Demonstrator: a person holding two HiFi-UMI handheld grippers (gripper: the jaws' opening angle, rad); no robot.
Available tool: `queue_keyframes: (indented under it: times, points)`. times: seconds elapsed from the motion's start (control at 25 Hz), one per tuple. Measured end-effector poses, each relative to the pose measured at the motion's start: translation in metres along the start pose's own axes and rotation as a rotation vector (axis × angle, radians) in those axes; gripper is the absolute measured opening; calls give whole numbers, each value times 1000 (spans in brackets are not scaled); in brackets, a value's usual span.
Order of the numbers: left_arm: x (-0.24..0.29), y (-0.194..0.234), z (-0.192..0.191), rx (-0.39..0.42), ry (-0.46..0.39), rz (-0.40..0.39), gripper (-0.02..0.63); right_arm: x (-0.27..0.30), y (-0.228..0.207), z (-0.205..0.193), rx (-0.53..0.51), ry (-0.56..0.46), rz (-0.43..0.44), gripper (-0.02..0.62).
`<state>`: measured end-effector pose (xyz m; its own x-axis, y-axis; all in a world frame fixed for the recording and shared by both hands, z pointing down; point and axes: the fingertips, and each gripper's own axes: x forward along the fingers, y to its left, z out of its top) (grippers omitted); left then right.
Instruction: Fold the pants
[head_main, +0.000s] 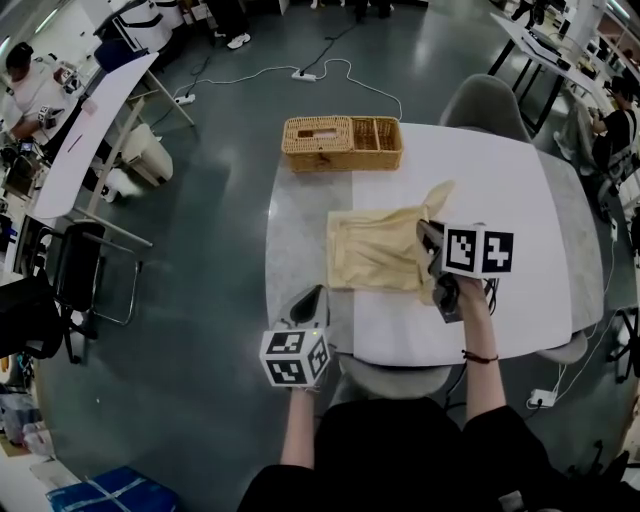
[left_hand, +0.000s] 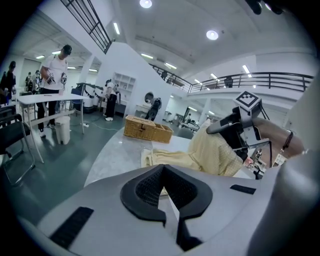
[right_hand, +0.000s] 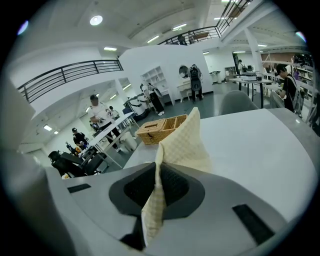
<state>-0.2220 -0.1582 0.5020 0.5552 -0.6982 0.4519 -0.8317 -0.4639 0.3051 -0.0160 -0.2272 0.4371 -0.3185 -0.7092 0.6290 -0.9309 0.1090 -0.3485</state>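
Note:
Pale yellow checked pants (head_main: 375, 250) lie partly folded in the middle of the white and grey table (head_main: 480, 170). My right gripper (head_main: 428, 232) is shut on a fold of the pants at their right side and holds it lifted off the table. In the right gripper view the cloth (right_hand: 182, 145) rises in a peak out of the closed jaws (right_hand: 157, 172). My left gripper (head_main: 312, 293) hovers at the table's near left edge, short of the pants, shut with nothing in it. Its own view (left_hand: 163, 167) shows the pants (left_hand: 175, 159) ahead and the right gripper (left_hand: 235, 131) lifting them.
A wicker basket (head_main: 340, 143) stands at the table's far left edge. A grey chair (head_main: 485, 100) is behind the table and another (head_main: 395, 380) at the near side. Desks, chairs and people fill the room at the left (head_main: 90, 130) and far right.

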Motion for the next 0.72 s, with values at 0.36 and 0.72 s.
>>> queue_keyframes:
  times: [0.36,0.72]
  points:
    - [-4,20,-2,-25,1,15,8,33,30,-1,-57,45,12,37]
    - [-10,44,-9,-68,6,39,8,80,58,-16,-129,129,1,37]
